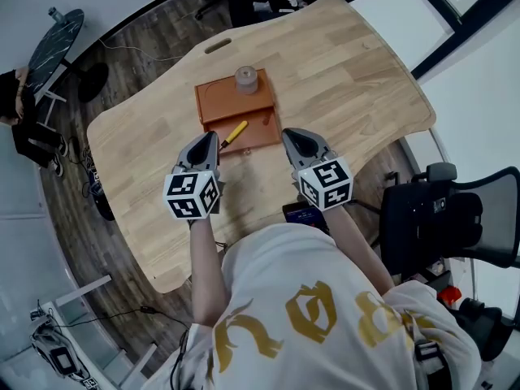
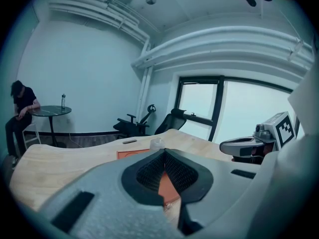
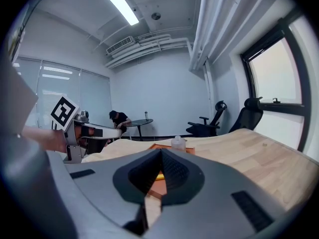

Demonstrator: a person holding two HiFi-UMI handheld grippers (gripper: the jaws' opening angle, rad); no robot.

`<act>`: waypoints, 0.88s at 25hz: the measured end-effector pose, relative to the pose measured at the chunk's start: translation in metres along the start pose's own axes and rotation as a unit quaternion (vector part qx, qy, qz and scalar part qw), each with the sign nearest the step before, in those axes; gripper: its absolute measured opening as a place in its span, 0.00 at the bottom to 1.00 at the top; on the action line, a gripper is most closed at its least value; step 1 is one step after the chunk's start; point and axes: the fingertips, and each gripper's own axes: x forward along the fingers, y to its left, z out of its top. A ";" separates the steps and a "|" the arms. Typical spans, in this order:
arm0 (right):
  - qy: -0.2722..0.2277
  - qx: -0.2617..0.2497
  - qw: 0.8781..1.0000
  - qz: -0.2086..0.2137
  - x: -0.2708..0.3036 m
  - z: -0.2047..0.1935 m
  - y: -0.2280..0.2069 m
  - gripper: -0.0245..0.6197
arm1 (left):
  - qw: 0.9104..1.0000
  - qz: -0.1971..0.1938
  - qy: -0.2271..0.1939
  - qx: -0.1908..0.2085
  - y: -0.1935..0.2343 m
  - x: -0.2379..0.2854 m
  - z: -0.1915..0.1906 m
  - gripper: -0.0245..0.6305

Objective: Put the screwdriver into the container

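Note:
A yellow-handled screwdriver (image 1: 234, 133) lies on the front part of an orange-brown tray container (image 1: 219, 104) in the middle of the wooden table. A small clear jar (image 1: 246, 80) stands at the tray's back edge. My left gripper (image 1: 210, 140) is shut and empty, its tip just left of the screwdriver's shaft end. My right gripper (image 1: 295, 135) is also shut and empty, beside the tray's right front corner. In the right gripper view, a bit of the yellow handle (image 3: 159, 176) shows between the pads, with the tray (image 3: 189, 151) and jar (image 3: 178, 143) beyond. The left gripper view shows the tray (image 2: 132, 154) ahead.
A dark phone-like object (image 1: 305, 214) lies at the table's near edge under my right arm. A black office chair (image 1: 455, 218) stands at the right. A person (image 1: 20, 112) sits at a round side table (image 1: 55, 39) far left. More chairs stand behind the table.

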 end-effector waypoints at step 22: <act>0.005 0.018 1.000 -0.022 -0.003 -0.013 -0.021 0.05 | 1.000 -0.012 0.011 0.013 -0.004 0.021 -0.004 0.05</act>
